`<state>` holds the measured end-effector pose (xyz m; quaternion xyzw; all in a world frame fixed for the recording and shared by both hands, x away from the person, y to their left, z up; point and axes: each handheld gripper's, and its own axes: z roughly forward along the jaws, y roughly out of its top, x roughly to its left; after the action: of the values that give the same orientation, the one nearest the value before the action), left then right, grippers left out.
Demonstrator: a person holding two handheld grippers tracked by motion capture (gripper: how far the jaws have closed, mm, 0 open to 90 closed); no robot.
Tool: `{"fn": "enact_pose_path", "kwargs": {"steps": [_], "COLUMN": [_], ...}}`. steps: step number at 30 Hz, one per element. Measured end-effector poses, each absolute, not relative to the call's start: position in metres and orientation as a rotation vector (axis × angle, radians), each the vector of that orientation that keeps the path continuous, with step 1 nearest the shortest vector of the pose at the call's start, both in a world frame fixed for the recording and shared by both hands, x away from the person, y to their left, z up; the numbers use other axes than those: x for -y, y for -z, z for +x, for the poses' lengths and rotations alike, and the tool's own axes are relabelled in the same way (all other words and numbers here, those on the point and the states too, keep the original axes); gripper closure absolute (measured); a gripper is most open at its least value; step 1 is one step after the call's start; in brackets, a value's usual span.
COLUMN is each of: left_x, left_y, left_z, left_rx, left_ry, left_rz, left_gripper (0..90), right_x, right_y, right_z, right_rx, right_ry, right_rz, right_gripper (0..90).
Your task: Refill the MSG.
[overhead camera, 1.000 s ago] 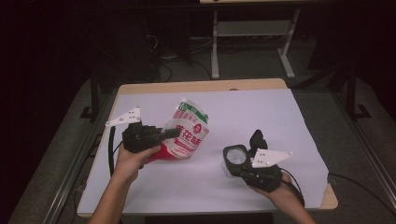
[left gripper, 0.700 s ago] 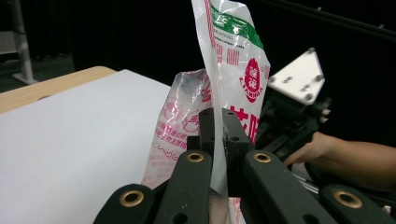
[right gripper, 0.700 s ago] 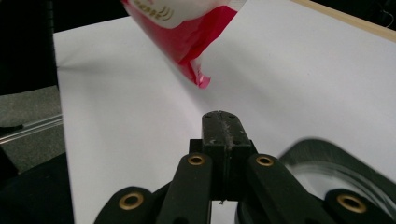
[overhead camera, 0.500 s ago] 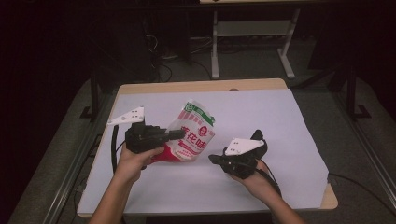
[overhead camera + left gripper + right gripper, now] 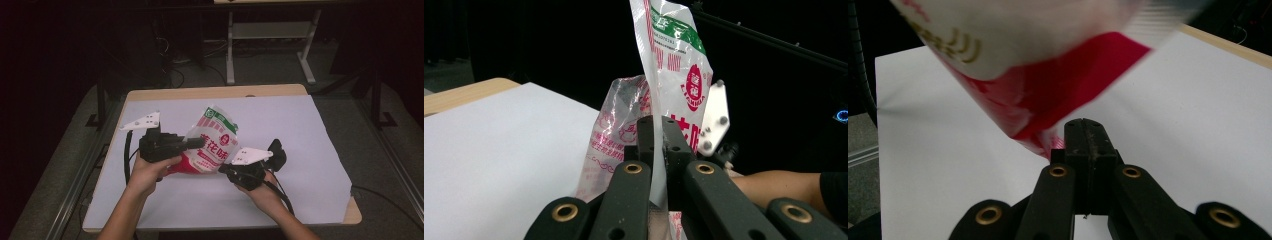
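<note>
Red-white bag (image 5: 212,145) pinched in left gripper (image 5: 192,143), right gripper (image 5: 225,170) clenched empty, now nearer.

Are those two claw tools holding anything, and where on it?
The left gripper pinches the snack bag by its side edge, about midway up. The right gripper is shut at the bag's bottom corner, and whether it grips it cannot be told.

A dim lab or test room set up for recording

A wooden-edged table (image 5: 210,93) covered with a plain white sheet (image 5: 300,135) stands alone on a grey carpeted floor (image 5: 60,165), with dark surroundings on all sides. Behind it is a white metal bench frame (image 5: 270,35), and black cables (image 5: 175,75) lie loose on the floor near it. Metal rails (image 5: 75,190) run along the table's sides, like a fixed rig rather than home furniture.
</note>
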<state>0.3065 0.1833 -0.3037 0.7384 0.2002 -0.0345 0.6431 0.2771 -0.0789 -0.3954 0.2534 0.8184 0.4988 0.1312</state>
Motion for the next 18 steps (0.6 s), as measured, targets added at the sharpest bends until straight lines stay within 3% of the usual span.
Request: {"fn": "enact_pose_path", "kwargs": {"steps": [18], "left_x": [-0.175], "left_y": [0.304], "left_z": [0.315], "left_rx": [-0.495], "left_ry": [0.102], "left_rz": [1.707], "left_gripper": [90.0], "right_x": [0.063], "right_y": [0.405], "right_z": [0.265], "right_rx": [-2.328], "right_ry": [-1.391], "right_rz": [0.708], "right_gripper": [90.0]}}
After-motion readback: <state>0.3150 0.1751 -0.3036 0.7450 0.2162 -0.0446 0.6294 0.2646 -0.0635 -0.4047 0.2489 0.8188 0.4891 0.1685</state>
